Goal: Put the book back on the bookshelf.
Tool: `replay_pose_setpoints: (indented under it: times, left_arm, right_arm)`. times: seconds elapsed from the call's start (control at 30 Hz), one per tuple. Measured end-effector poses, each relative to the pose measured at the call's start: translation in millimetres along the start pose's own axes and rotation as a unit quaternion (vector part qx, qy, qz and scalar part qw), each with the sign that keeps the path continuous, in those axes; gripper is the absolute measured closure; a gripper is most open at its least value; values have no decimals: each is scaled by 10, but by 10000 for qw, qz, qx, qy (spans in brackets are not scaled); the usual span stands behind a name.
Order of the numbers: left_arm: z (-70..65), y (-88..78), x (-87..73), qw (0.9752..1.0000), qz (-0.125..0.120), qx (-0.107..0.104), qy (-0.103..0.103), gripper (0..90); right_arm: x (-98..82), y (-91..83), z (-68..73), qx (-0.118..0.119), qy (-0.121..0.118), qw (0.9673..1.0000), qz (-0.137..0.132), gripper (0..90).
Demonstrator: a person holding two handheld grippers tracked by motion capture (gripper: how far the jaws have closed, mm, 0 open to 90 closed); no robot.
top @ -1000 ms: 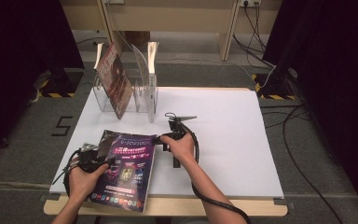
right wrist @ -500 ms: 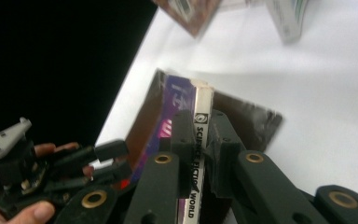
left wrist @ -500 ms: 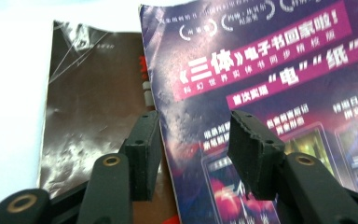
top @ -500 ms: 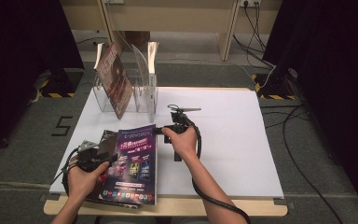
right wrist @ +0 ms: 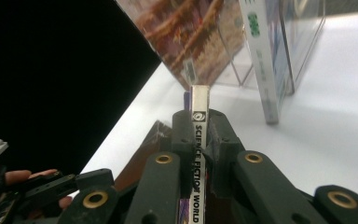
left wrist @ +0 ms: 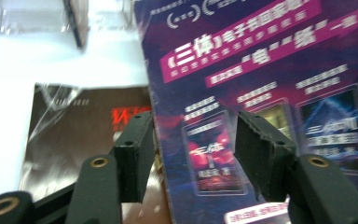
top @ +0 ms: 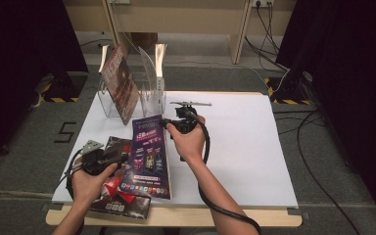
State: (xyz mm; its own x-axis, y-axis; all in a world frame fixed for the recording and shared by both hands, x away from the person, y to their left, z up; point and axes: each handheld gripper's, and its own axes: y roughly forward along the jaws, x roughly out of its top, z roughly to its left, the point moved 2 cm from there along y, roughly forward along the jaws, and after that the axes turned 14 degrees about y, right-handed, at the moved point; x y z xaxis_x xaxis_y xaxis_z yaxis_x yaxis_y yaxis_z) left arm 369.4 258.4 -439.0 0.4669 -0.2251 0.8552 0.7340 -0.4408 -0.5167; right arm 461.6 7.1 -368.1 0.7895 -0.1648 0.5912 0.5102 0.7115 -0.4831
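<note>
Two grippers work one magazine (top: pixel 149 156): the right gripper (right wrist: pixel 198 135) is clamped on its spine, while the left gripper (left wrist: pixel 193 154) has just been opening, jaws apart around its edge.

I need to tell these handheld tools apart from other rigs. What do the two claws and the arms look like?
Both the left claw and the right claw are black, with brass-coloured pivot rivets and ribbed pads. Each carries a grey three-cornered plate and trails a thick black cable. The forearms are bare, no sleeves showing.
</note>
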Motion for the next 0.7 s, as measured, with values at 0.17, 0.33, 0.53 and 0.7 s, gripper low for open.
replay_pose_setpoints:
  times: [0.17,0.33,0.53,0.7]
  left_arm:
    - [-61,5,187,9998,-134,-122,62,443]
    - [-135,15,412,9992,-240,-248,188,438]
    - [-250,60,657,9979,-378,-450,256,431]
    - [-317,140,794,9977,-353,-529,245,419]
  right_arm:
    - [53,9,130,-59,-144,9995,-262,833]
    - [112,36,248,-126,-276,9984,-485,833]
    - [177,75,363,-181,-379,9967,-690,833]
    - [209,95,448,-225,-490,9952,-819,833]
